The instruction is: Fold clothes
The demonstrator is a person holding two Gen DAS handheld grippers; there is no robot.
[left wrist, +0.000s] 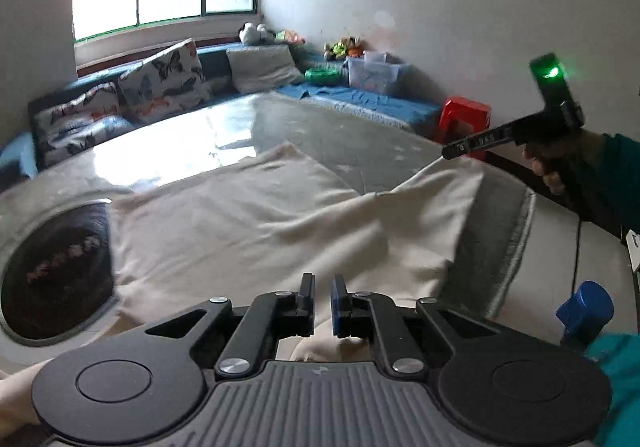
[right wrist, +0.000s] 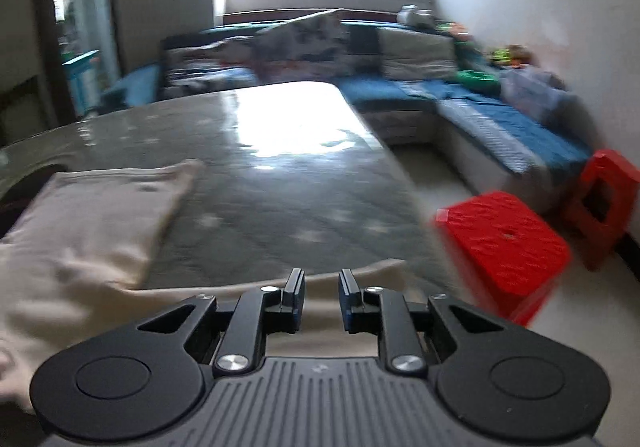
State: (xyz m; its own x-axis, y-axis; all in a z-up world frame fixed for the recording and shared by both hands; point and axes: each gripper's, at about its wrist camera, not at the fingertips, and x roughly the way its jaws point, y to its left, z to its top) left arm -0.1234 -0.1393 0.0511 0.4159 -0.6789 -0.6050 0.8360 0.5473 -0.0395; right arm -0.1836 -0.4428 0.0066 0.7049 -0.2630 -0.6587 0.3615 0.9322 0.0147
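Observation:
A cream cloth (left wrist: pixel 240 215) lies spread and wrinkled on the glossy grey table (left wrist: pixel 320 127). My left gripper (left wrist: pixel 322 281) sits low over its near edge. Only a thin slit shows between its fingers, and cloth is bunched at their base, so it looks shut on the cloth. In the left wrist view, the cloth's right corner rises toward the right gripper (left wrist: pixel 446 153), held by a hand in a teal sleeve. Seen from its own camera, the right gripper (right wrist: pixel 320 277) has its fingers apart. The cloth (right wrist: pixel 92 215) edge runs flat between and below them, not pinched.
A dark oval patch (left wrist: pixel 56 271) lies on the table at the left, beside the cloth. Two red stools (right wrist: pixel 504 243) (right wrist: pixel 604 203) stand on the floor past the table's right edge. A blue corner sofa (right wrist: pixel 500 115) with cushions lines the far wall under the window.

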